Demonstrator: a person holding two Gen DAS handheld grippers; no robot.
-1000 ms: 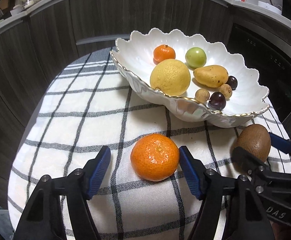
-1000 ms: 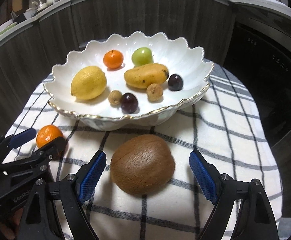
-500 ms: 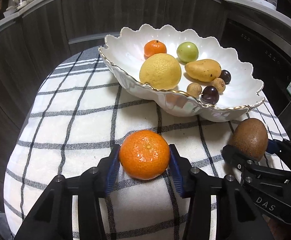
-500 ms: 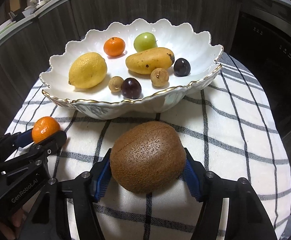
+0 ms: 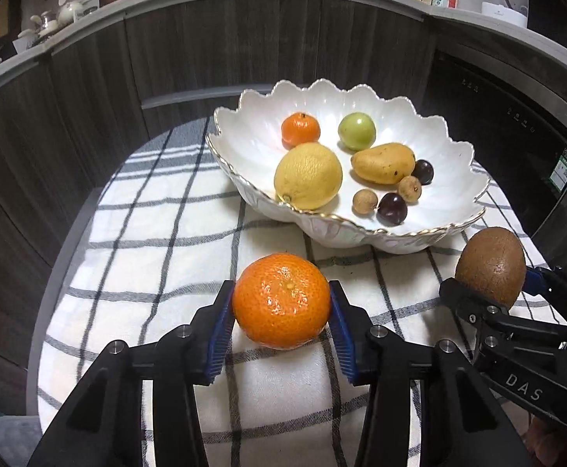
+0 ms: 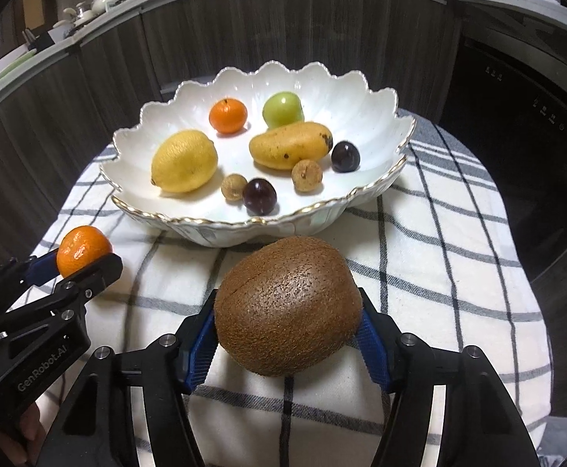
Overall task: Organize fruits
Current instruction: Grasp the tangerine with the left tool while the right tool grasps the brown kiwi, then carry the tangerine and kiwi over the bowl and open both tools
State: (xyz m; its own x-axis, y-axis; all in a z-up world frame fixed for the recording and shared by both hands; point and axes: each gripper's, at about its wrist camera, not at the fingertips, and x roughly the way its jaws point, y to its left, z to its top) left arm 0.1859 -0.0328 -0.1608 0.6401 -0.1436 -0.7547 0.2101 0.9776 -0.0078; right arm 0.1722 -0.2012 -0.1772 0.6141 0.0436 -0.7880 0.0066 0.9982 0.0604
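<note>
My left gripper point(image 5: 281, 327) is shut on an orange tangerine point(image 5: 281, 301), held just above the checked cloth in front of the white scalloped bowl point(image 5: 244, 144). My right gripper point(image 6: 288, 334) is shut on a brown kiwi point(image 6: 287, 305), also lifted in front of the bowl point(image 6: 377, 105). Each gripper shows in the other's view: the kiwi point(image 5: 492, 268) at the right, the tangerine point(image 6: 83, 250) at the left. The bowl holds a lemon point(image 5: 307, 175), a small tangerine point(image 5: 300, 129), a green fruit point(image 5: 356, 131), a mango point(image 5: 382, 162), and several small dark and tan fruits.
The white cloth with grey checks point(image 5: 159, 233) covers a small round table. Dark wood-panelled cabinets point(image 5: 225, 46) curve around behind it, with a counter of bottles and crockery on top. A dark appliance front point(image 6: 517, 116) stands at the right.
Both grippers closed from open onto their fruits, the left on the tangerine and the right on the kiwi. Both fruits have since risen slightly off the cloth, toward the bowl.
</note>
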